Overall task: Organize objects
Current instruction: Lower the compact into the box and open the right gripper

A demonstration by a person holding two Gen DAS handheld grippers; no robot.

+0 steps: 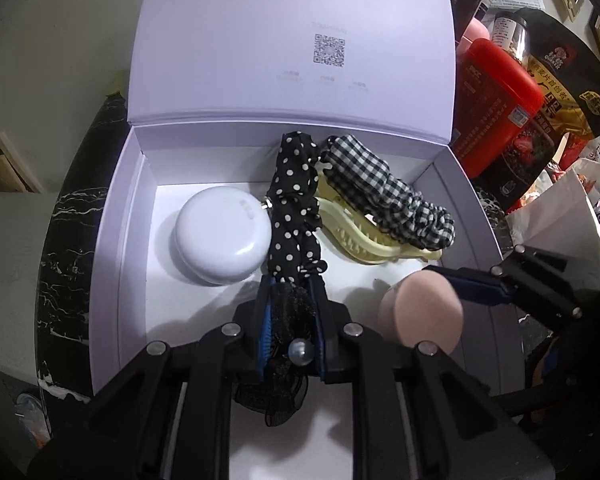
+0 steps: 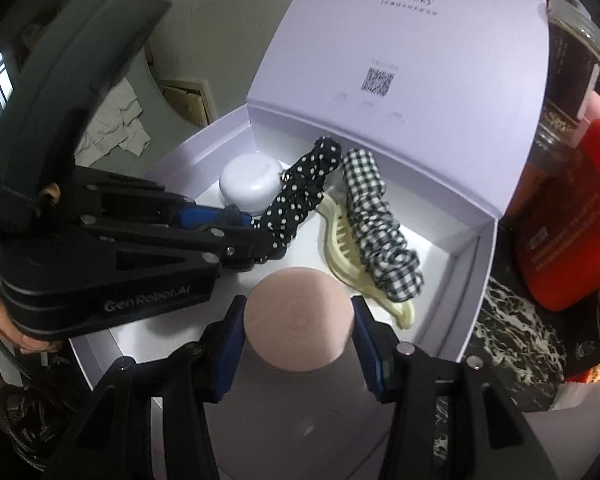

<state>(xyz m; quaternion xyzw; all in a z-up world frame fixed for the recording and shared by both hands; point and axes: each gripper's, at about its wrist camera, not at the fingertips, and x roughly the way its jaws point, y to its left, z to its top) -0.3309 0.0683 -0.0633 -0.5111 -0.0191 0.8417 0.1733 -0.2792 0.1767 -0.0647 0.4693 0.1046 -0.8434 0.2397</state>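
An open white box (image 1: 112, 240) (image 2: 476, 272) holds a white round case (image 1: 224, 236) (image 2: 252, 184), a black polka-dot scrunchie (image 1: 294, 200) (image 2: 300, 196), a black-and-white gingham scrunchie (image 1: 384, 188) (image 2: 376, 216) and a cream claw clip (image 1: 356, 240) (image 2: 340, 248). Low over the box's front, my left gripper (image 1: 292, 284) (image 2: 260, 240) is shut on a black lace hair piece (image 1: 290, 312) with a pearl bead; its tips meet the polka-dot scrunchie's near end. My right gripper (image 2: 298, 304) is shut on a pink round case (image 2: 300, 316) (image 1: 420, 316) above the box's front right.
The box's lid (image 1: 292, 40) stands upright at the back. A red container (image 1: 496, 112) (image 2: 572, 216), dark jars (image 2: 572, 60) and snack bags (image 1: 560, 72) crowd the right side. A white paper bag (image 1: 560, 216) sits nearby. Black marbled counter (image 1: 64, 240) (image 2: 512, 320) surrounds the box.
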